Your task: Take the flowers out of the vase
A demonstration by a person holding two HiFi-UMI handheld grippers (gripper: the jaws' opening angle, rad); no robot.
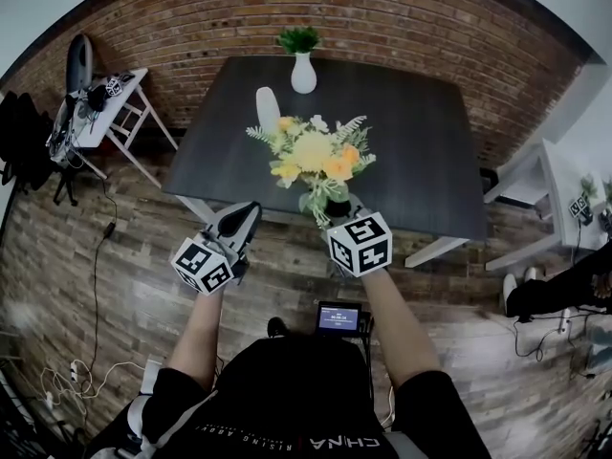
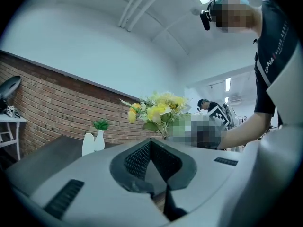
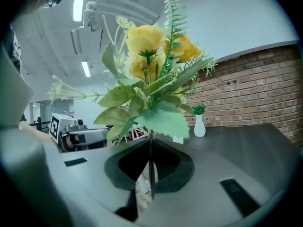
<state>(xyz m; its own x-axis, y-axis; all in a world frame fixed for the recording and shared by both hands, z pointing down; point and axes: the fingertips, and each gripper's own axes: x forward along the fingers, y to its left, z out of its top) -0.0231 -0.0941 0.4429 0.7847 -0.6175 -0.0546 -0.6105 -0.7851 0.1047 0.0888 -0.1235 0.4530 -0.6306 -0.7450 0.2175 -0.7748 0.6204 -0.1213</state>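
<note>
A bunch of yellow and orange artificial flowers with green leaves and fern sprigs (image 1: 316,156) (image 3: 151,70) is held upright by the right gripper (image 1: 335,208) (image 3: 150,176). In the right gripper view its two dark jaws are seen pinched on the thin green stem (image 3: 150,160), with the leaves and blooms rising straight above them. In the head view the bunch is seen over the near edge of the dark rectangular tabletop (image 1: 421,142), clear of any vase.

A plain white rounded vase (image 1: 268,108) (image 2: 88,144) is seen on the tabletop behind and to the left of the bunch, apart from it, with nothing in its mouth. A second, slimmer white vase holding a small green plant (image 1: 303,73) (image 2: 99,140) (image 3: 200,126) stands at the far edge of the tabletop, near a red brick wall (image 1: 382,17).

The left gripper (image 1: 239,223) (image 2: 152,167) is held to the left of the right one, just off the near edge of the tabletop. Its jaws are pressed together, and nothing is caught between them. In the left gripper view the bunch (image 2: 158,110) is seen ahead and to the right, beyond the closed jaws.
</note>
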